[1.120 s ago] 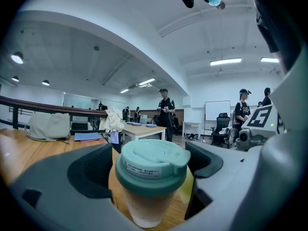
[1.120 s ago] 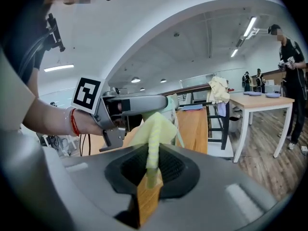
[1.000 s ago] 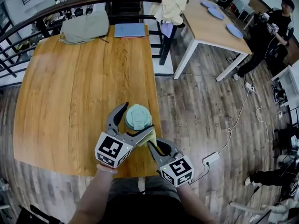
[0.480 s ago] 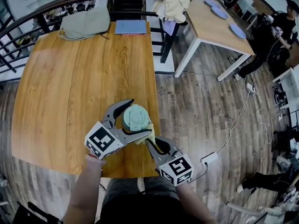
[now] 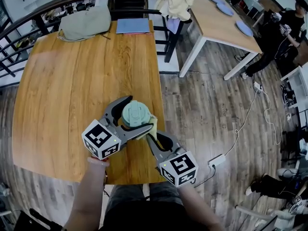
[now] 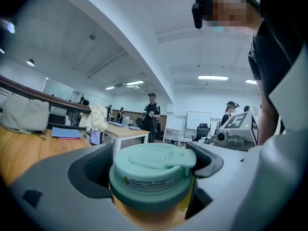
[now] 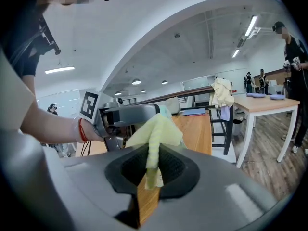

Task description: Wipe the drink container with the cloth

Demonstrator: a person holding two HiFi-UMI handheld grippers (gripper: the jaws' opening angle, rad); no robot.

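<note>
The drink container (image 5: 136, 113) has a mint-green lid and an amber body, and sits over the near right part of the wooden table (image 5: 72, 90). My left gripper (image 5: 134, 116) is shut on it, one jaw on each side just below the lid. In the left gripper view the lid (image 6: 153, 170) fills the gap between the jaws of the left gripper (image 6: 151, 174). My right gripper (image 5: 151, 137) is shut on a pale yellow cloth (image 5: 150, 126). The cloth touches the container's right side. In the right gripper view the cloth (image 7: 155, 131) stands up out of the right gripper (image 7: 151, 170).
A grey bag (image 5: 86, 23) and a blue folder (image 5: 132, 26) lie at the table's far end. A chair draped with cream clothes (image 5: 175, 1) and a white table with blue plates (image 5: 226, 18) stand beyond. A person (image 5: 284, 28) stands far right. A power strip (image 5: 216, 161) lies on the floor.
The left gripper has swung left and slightly away from me with the container. The right gripper has moved up with the cloth, closer against the container's side.
</note>
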